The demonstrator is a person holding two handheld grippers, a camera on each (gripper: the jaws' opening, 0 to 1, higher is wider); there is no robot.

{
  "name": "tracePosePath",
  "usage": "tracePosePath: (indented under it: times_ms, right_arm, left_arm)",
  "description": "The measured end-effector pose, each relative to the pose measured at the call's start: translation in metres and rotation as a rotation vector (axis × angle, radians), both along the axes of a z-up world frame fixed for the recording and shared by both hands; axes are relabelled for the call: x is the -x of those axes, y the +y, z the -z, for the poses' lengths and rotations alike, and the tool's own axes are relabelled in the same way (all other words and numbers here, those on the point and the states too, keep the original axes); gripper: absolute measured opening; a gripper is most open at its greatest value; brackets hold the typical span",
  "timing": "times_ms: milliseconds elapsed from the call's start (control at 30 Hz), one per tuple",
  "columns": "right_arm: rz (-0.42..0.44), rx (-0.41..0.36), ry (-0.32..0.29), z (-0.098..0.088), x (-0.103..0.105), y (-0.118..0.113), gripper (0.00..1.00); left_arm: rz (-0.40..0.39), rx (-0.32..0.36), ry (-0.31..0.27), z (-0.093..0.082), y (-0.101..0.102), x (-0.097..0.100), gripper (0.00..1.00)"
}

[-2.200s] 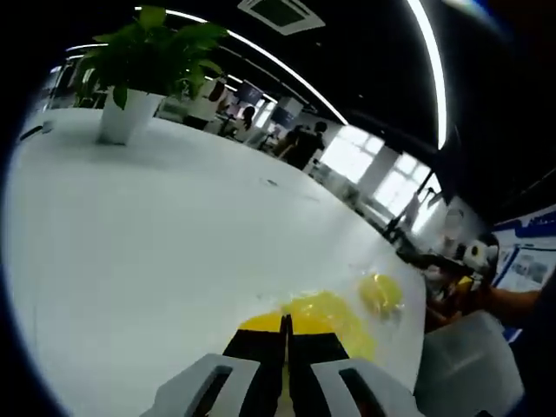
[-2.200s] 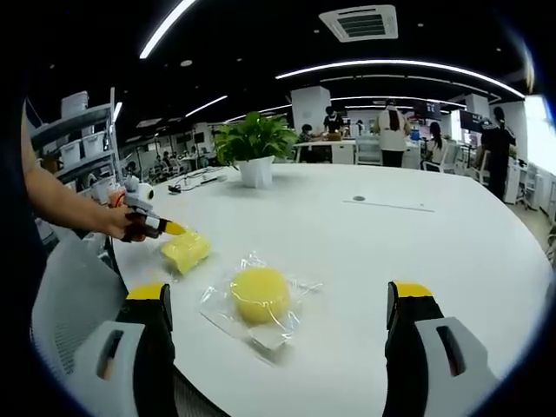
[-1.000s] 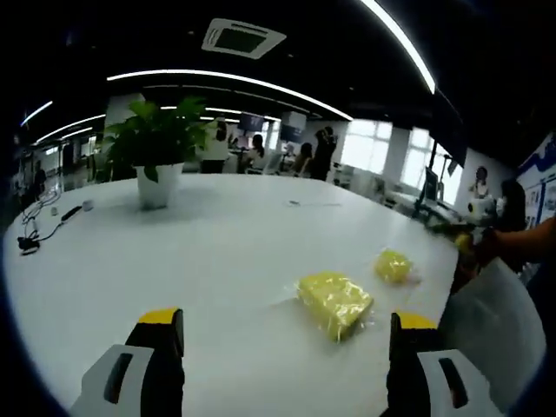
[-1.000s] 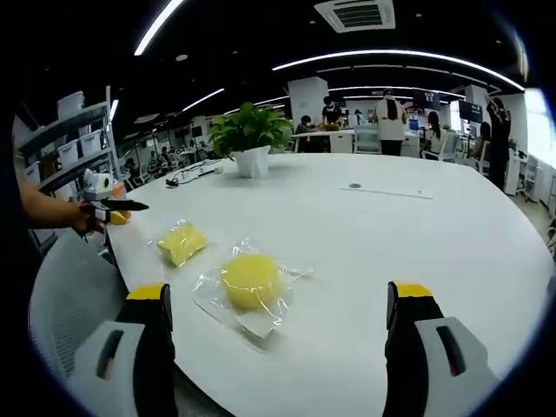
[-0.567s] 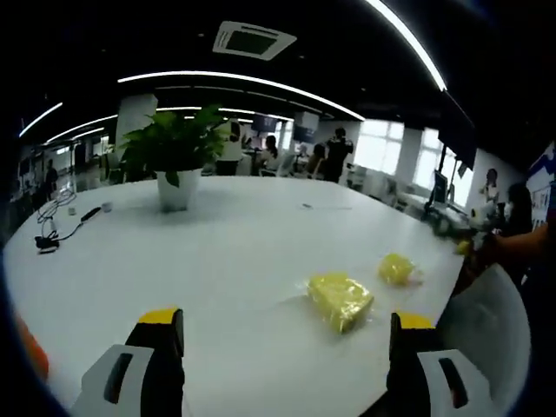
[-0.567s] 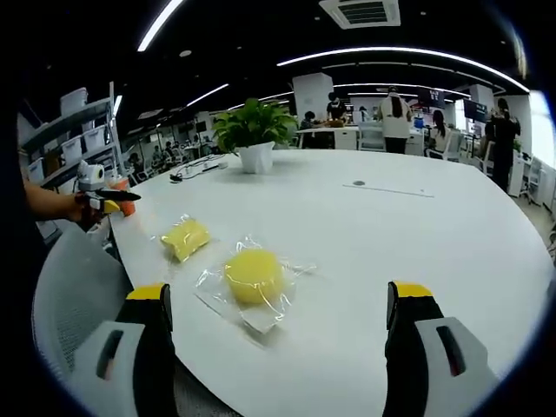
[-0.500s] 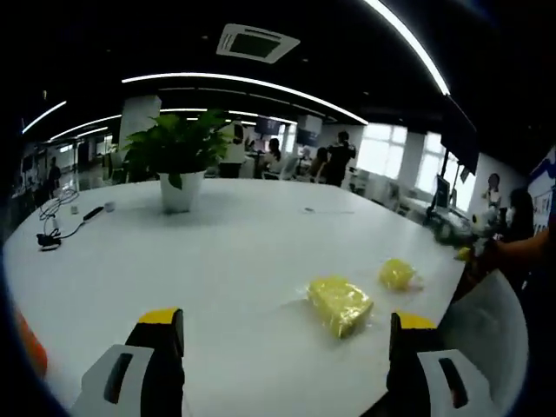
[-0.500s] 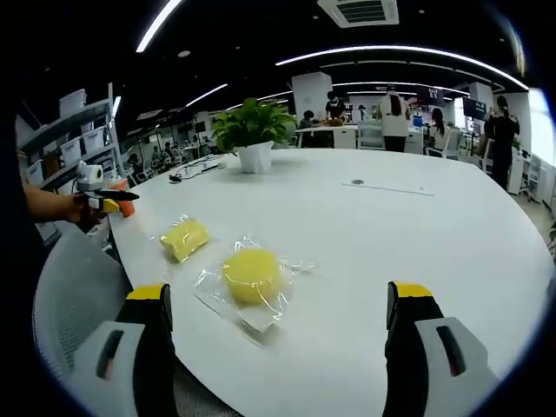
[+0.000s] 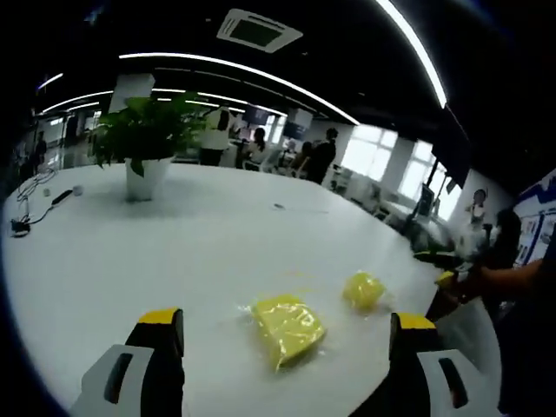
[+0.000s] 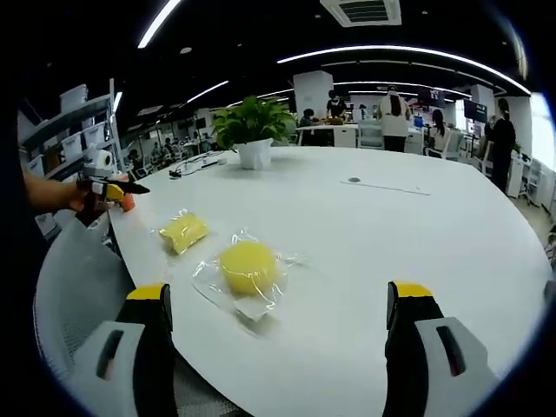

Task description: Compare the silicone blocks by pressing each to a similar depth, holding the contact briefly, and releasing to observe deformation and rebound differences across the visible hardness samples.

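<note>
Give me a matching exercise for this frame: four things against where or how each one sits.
Things:
1. round yellow block
2. rectangular yellow block
3. potted plant
4. right gripper

States:
A. far across the white table, upright
B. open, touching nothing
C. in a clear bag, nearest the right gripper
D. in a clear bag, near the table edge towards the left gripper

Pairs: 1-C, 2-D, 3-A, 4-B

Open office, dark ceiling (image 10: 261, 26), strip lights (image 9: 261, 74), bright windows (image 9: 369, 156), shelving (image 10: 74, 130) at side.
</note>
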State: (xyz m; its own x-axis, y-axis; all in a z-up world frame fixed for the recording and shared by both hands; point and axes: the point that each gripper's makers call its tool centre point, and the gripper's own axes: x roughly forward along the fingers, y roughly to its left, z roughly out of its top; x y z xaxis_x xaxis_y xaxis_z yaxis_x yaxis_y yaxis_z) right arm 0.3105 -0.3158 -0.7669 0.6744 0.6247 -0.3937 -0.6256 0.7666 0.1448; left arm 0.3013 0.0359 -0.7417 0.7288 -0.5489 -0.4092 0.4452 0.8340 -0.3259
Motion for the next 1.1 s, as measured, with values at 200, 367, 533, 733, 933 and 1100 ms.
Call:
tracePosePath:
  times_ms: [200,367,533,733,933,1100]
  right_arm:
    - [0.007,0.011,-0.01,0.007,0.002,-0.004,0.96]
    - [0.034,-0.015,-0.018,0.001,0.007,-0.004,0.96]
    - [0.033,0.001,-0.027,0.001,0.008,-0.006,0.96]
    - [0.029,-0.005,-0.036,-0.005,0.011,-0.003,0.96]
    - [0.027,-0.014,-0.037,-0.005,0.014,0.0,0.96]
    - [0.022,-0.02,-0.035,-0.005,0.018,0.004,0.96]
  left_arm:
    - [0.065,0.082,-0.001,-0.017,-0.048,-0.022,1.0]
    - [0.105,0.132,0.052,-0.014,-0.077,-0.034,1.0]
    - [0.131,0.174,0.083,-0.009,-0.106,-0.045,0.99]
    - [0.145,0.229,0.145,0.006,-0.14,-0.065,0.97]
    - [0.127,0.285,0.259,0.03,-0.16,-0.078,0.92]
    - [0.1,0.285,0.304,0.045,-0.168,-0.09,0.81]
